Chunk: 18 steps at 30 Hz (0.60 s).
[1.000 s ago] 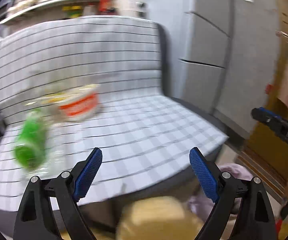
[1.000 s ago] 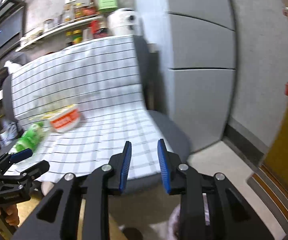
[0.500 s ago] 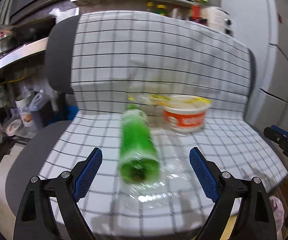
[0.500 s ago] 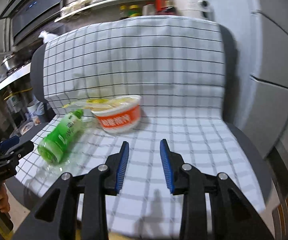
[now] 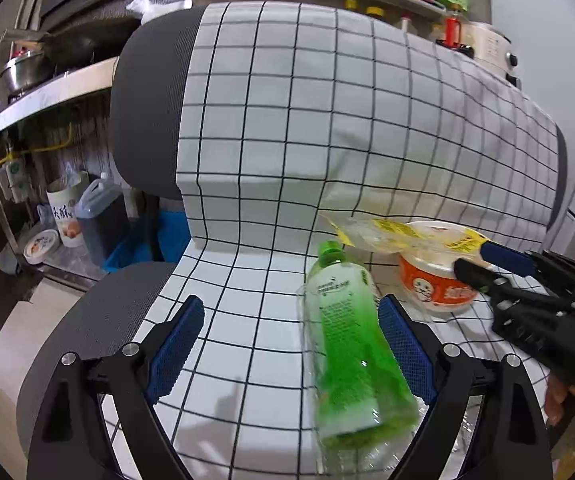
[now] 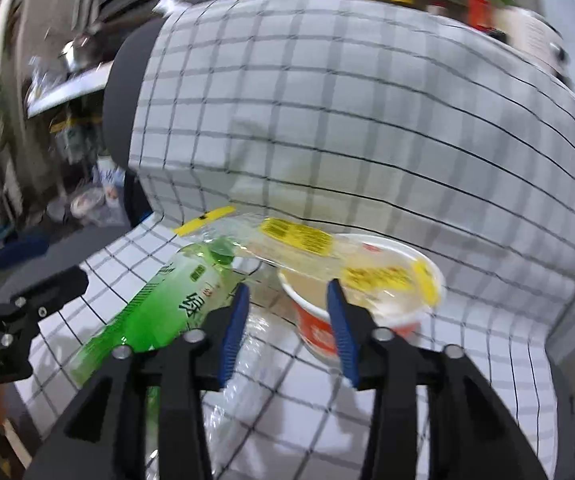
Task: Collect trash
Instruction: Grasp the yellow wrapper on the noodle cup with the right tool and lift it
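Right now we see a green plastic drink bottle point(image 5: 351, 344) lying on its side on the grey seat draped with a white black-checked cloth point(image 5: 255, 280), cap pointing to the far side. Just right of it stands an orange-and-white round instant-noodle bowl point(image 5: 431, 288), a clear plastic wrapper with yellow labels point(image 5: 391, 234) lying across its rim. Our left gripper point(image 5: 291, 348) hangs wide over the near seat edge, nothing pressed by its blue pads; the bottle lies just inside the right pad. Our right gripper point(image 6: 287, 320) is opening, jaws at a medium gap, empty, its right tip overlapping the bowl's near rim, its left tip against the bottle's shoulder.
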Available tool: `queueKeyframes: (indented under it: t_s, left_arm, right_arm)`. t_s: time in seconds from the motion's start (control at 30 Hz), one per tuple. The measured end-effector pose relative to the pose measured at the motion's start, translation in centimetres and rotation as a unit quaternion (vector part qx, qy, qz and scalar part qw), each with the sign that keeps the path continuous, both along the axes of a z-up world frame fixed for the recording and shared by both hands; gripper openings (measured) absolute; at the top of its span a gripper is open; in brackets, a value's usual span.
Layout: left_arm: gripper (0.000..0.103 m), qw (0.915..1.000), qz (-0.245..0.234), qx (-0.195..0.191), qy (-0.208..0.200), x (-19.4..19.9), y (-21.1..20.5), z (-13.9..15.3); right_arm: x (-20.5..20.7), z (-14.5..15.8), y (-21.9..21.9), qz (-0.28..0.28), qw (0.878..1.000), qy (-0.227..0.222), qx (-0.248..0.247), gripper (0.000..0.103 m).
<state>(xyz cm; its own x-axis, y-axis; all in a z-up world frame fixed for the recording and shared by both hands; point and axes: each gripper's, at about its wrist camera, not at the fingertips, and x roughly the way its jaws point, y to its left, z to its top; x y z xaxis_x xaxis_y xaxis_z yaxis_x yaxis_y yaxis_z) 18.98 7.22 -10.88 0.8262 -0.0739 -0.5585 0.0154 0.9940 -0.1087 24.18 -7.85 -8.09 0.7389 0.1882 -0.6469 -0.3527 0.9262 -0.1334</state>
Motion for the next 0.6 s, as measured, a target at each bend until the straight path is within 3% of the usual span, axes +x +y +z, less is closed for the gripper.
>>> queueKeyframes:
  t_s: [0.23, 0.3, 0.33, 0.37, 0.47, 0.6]
  left_arm:
    - [0.088, 0.9998, 0.004, -0.016, 0.011, 1.0, 0.9, -0.9]
    - [0.088, 0.9997, 0.006, -0.021, 0.011, 0.9, 1.0, -0.9]
    - [0.088, 0.9997, 0.006, -0.022, 0.011, 0.9, 1.1, -0.9]
    - [0.088, 0.9997, 0.006, -0.023, 0.011, 0.8, 1.1, -0.8]
    - [0.088, 0.9997, 0.004, -0.022, 0.007, 0.0, 0.9, -0.4]
    - [0.088, 0.9997, -0.008, -0.023, 0.003, -0.9, -0.2, 0.4]
  right_arm:
    - [3.5, -2.4, 3.5, 0.023, 0.992, -0.008, -0.121, 0.046]
    - [3.9, -2.5, 3.8, 0.026, 0.991, -0.016, -0.129, 0.039]
    - [4.0, -2.4, 4.0, 0.030, 0.990, -0.023, -0.133, 0.024]
    - [3.9, -2.1, 4.0, 0.033, 0.990, -0.030, -0.133, 0.015]
    - [3.1, -0.1, 3.2, 0.028, 0.993, -0.056, -0.101, 0.003]
    - [0.9, 4.9, 0.1, 0.004, 0.994, -0.104, -0.033, 0.002]
